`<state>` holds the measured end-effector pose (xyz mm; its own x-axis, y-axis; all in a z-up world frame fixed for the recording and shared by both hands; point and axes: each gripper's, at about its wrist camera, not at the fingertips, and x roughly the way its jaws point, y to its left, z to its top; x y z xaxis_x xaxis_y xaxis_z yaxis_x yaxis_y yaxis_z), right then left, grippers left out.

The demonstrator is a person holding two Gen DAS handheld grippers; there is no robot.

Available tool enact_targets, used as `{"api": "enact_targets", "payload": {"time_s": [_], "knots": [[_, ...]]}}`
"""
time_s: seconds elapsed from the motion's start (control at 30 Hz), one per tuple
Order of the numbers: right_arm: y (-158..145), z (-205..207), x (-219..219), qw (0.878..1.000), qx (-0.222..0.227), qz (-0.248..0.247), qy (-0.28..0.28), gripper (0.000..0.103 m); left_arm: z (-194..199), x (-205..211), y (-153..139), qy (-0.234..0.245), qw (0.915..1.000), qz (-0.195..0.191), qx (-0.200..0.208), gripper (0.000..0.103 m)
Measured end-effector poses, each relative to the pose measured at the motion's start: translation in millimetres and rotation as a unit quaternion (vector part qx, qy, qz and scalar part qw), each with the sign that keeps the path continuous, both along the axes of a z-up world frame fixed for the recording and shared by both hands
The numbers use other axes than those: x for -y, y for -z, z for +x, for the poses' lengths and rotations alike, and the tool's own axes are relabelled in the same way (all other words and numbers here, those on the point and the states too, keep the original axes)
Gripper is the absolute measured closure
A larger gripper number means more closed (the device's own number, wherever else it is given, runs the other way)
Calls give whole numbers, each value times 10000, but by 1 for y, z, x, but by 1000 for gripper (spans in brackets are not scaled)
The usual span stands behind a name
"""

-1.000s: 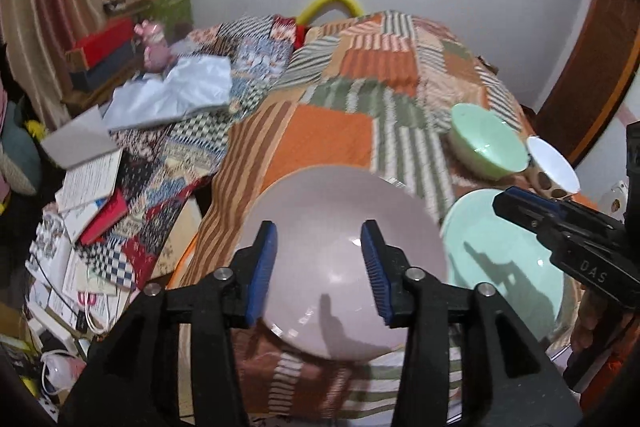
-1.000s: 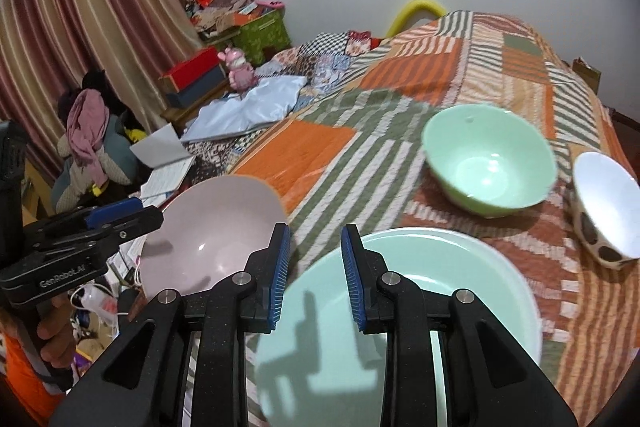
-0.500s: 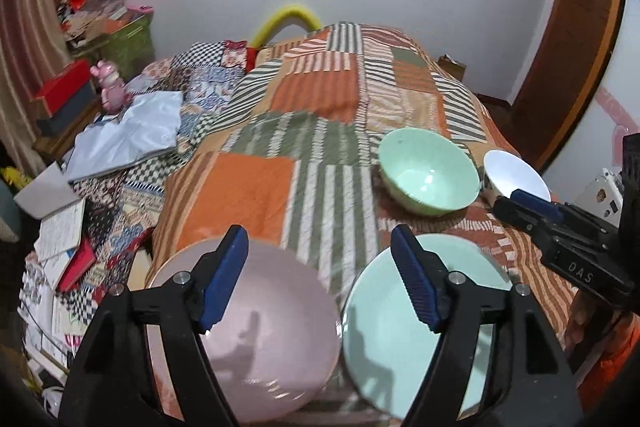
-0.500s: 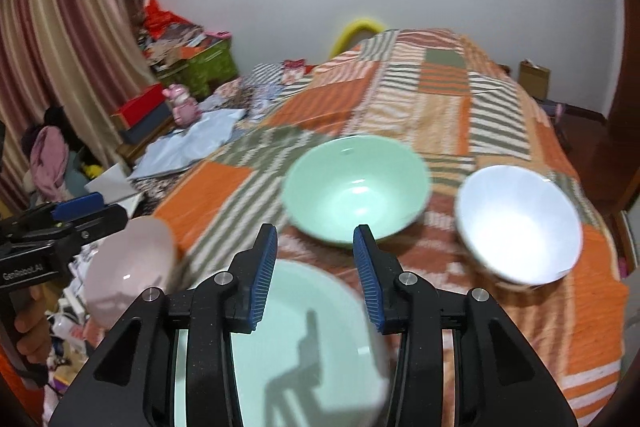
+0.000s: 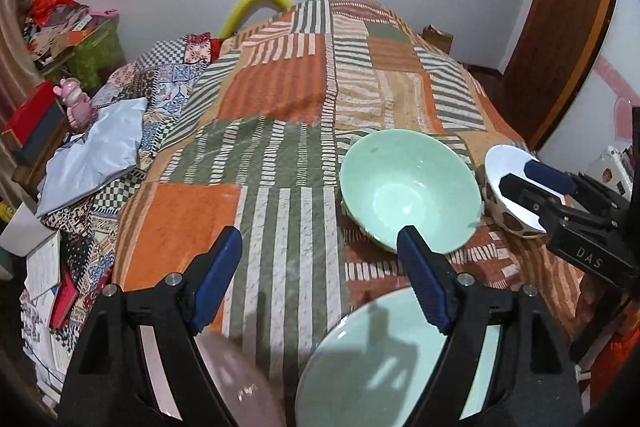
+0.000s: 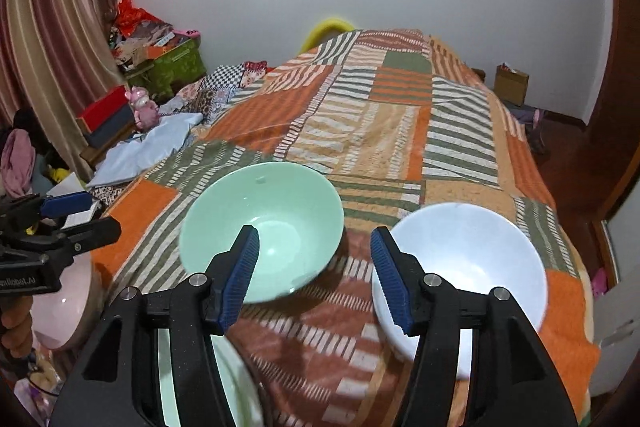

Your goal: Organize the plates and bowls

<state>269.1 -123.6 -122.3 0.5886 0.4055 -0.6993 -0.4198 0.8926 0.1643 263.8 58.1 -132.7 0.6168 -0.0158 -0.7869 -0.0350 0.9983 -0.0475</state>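
Note:
A mint green bowl (image 5: pixel 410 187) (image 6: pixel 264 223) sits on the patchwork bedspread (image 5: pixel 280 131). A white bowl with brown spots (image 5: pixel 510 199) (image 6: pixel 464 275) stands to its right. A mint green plate (image 5: pixel 384 359) (image 6: pixel 240 387) lies nearer, and a pink plate (image 5: pixel 244 383) (image 6: pixel 64 311) lies to its left. My left gripper (image 5: pixel 320 279) is open and empty above the near edge, between the two plates. My right gripper (image 6: pixel 314 279) is open and empty, over the gap between the two bowls.
A white cloth (image 5: pixel 96 155), a pink toy (image 5: pixel 76 103), books and boxes clutter the floor on the left. A wooden door (image 5: pixel 560 39) is on the right. The bedspread stretches far beyond the bowls.
Both grippers opened wide and moved forward and up the bed. The plates slid to the bottom of the views; the bowls came closer and central.

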Motion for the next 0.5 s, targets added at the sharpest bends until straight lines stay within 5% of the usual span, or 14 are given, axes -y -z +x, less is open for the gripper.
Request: {"api": "enact_targets", "payload": {"time_s": [0.13,0.5], "knots": [[13,18,-8,9994,-292,-24,-165,69,16,2,10,71,9999,32,-100,23],[39,46,-20,9961,-711,-426,-316,78,52,4,41,140,9991,-19,-411,23]]}}
